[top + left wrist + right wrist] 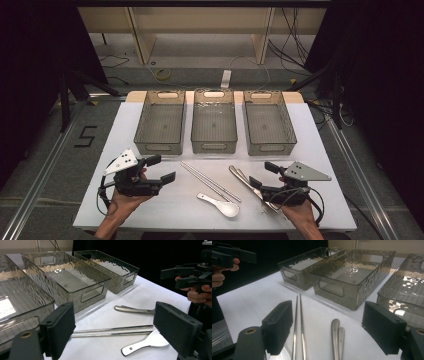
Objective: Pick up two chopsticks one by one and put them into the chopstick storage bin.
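Your left tongs (pixel 161 168) hang just above the near left part of the counter (pixel 125 125), jaws spread wide with nothing between them, pointing toward the middle. To their right, a pair of metal chopsticks (pixel 210 181) lies slantwise on the white cover, the two sticks side by side. Just below them rests a white spoon (pixel 220 204), bowl end toward the near edge. Right of those lie two metal utensils (pixel 247 184), close together, running down under your right hand; their far ends are hidden, so you cannot tell what kind they are. Your right tongs (pixel 264 174) hover over these handles, jaws also wide apart and gripping nothing. Across the back of the counter stand three clear bins (pixel 214 120) in a row, each apart from its neighbour.
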Action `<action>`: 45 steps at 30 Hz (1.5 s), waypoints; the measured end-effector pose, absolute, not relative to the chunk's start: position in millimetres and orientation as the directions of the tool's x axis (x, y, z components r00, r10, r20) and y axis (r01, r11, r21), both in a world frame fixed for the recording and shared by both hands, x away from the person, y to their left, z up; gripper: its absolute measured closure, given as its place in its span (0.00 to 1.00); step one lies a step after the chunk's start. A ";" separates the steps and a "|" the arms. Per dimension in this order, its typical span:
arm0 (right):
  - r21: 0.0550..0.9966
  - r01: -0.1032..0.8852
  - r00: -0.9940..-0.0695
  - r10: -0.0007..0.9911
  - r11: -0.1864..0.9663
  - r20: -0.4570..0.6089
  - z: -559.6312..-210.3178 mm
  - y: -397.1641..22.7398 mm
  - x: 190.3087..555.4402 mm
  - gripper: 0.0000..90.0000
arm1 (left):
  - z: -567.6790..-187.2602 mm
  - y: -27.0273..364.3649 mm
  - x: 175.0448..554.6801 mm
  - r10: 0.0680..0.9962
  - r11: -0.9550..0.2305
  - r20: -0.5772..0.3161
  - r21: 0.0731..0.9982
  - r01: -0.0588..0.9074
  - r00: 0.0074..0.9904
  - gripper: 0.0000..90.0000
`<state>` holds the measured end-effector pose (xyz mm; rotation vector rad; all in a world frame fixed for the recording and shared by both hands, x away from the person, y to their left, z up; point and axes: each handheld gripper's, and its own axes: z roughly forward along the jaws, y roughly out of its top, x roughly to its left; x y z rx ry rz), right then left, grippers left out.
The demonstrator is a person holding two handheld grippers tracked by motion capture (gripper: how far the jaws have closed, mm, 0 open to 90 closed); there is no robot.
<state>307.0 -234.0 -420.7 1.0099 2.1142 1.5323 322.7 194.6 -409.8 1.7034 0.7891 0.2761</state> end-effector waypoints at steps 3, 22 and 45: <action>0.922 0.345 -0.691 0.712 0.177 0.122 -418.7 -232.3 308.3 0.28 | -409.7 194.8 322.8 0.632 -0.090 -0.222 0.931 0.355 0.743 0.19; 0.778 0.398 -0.778 0.629 0.486 0.005 -385.2 -179.1 344.5 0.29 | -409.5 196.3 323.8 0.635 -0.080 -0.228 0.931 0.357 0.738 0.19; 0.362 0.471 -0.851 0.523 0.804 -0.055 -425.4 -110.9 383.8 0.47 | -408.9 197.7 323.7 0.636 -0.078 -0.228 0.931 0.355 0.737 0.19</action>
